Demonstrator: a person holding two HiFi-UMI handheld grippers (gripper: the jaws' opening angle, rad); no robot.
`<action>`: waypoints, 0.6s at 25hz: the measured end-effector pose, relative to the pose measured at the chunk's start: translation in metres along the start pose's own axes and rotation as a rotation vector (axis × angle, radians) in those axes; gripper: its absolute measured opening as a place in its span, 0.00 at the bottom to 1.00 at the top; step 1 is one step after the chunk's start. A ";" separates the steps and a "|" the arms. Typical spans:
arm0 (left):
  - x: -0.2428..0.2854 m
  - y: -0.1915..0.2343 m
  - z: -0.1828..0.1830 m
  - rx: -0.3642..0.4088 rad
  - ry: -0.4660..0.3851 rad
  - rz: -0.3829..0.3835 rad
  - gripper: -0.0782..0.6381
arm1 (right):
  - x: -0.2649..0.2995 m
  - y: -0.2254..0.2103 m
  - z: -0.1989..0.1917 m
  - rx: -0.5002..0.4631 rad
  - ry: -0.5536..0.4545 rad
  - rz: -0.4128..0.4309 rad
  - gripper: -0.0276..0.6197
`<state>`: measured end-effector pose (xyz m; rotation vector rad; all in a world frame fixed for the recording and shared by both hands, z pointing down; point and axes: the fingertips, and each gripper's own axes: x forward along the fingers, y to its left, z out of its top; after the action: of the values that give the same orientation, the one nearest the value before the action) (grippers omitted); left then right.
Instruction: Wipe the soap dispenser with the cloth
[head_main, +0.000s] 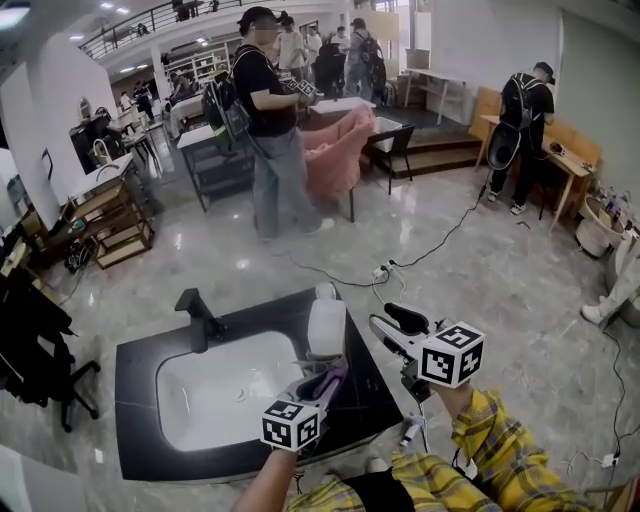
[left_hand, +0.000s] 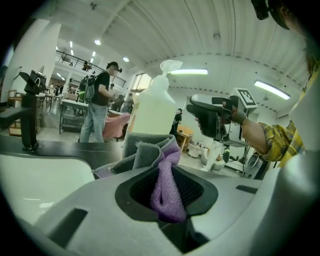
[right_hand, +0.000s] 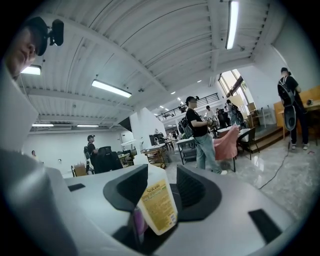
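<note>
Soap dispenser: white pump bottle, upright on the dark table, at the right edge of the white sink. Cloth: purple and grey, bunched just before the dispenser's lower body; contact could not be told. Left gripper: jaws closed tight on the cloth. Right gripper: jaws apart and empty, aimed at the dispenser from just beside it. Black faucet: behind the sink.

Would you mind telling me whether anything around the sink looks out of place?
Nothing stands out: the soap dispenser stands upright on the counter, and the cloth sits bunched in the left gripper.
</note>
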<state>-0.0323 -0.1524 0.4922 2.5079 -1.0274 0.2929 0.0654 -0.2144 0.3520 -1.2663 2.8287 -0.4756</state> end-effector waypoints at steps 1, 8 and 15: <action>0.002 0.001 -0.004 -0.004 0.007 -0.003 0.20 | -0.001 -0.001 -0.003 0.004 0.002 -0.004 0.30; 0.016 0.005 -0.024 -0.023 0.064 -0.026 0.20 | -0.008 -0.008 -0.019 0.019 0.033 -0.019 0.30; 0.023 0.003 -0.035 -0.015 0.091 -0.026 0.20 | -0.015 -0.011 -0.024 0.028 0.047 -0.024 0.30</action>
<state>-0.0192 -0.1528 0.5319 2.4689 -0.9570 0.3861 0.0812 -0.2040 0.3760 -1.3021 2.8376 -0.5509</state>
